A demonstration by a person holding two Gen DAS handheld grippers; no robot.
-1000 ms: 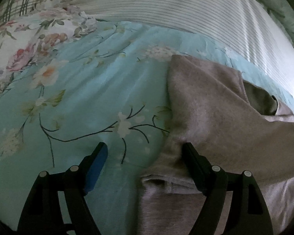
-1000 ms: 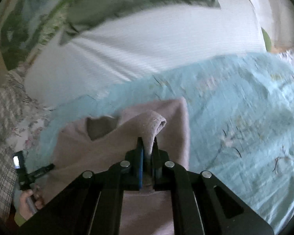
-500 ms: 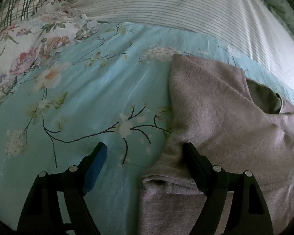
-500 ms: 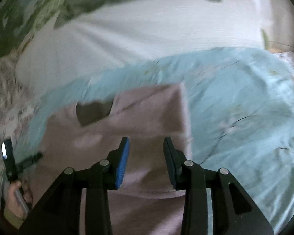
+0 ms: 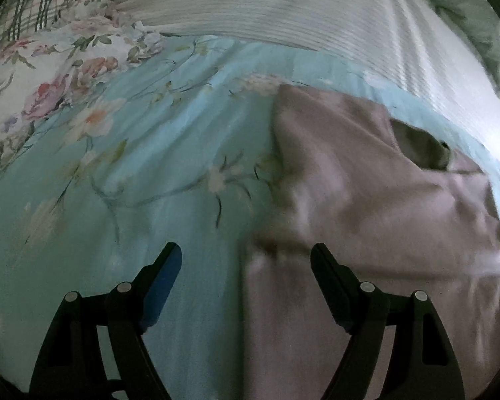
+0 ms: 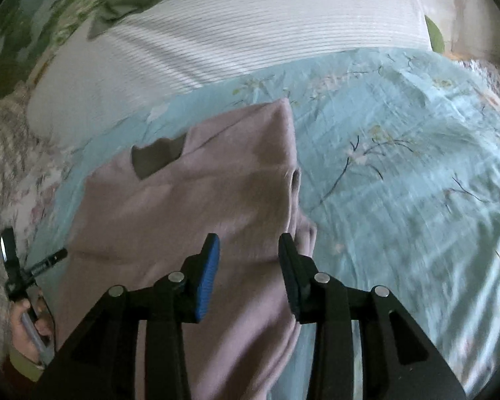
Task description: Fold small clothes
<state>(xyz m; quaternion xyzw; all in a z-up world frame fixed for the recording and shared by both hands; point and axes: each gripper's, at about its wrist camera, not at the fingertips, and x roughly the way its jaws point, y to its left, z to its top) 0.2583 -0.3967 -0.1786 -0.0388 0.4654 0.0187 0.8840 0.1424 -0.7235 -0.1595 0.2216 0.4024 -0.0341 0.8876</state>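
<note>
A: Since 1 s earlier, right gripper jaws had just been opening; sleeve dropped onto the pink top.
B: Left gripper gaped, empty. Top lay on blue bedspread; both sleeves apparently in, crosswise folds remained.

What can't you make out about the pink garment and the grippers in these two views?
- Pink garment: its lower part is cut off by the bottom edge in both wrist views, behind the fingers.
- Left gripper: tiny at the right view's left edge, jaws unreadable there.
- Garment's folded layers: blurred; count unclear.
- Right gripper: open, nothing pinched.
</note>
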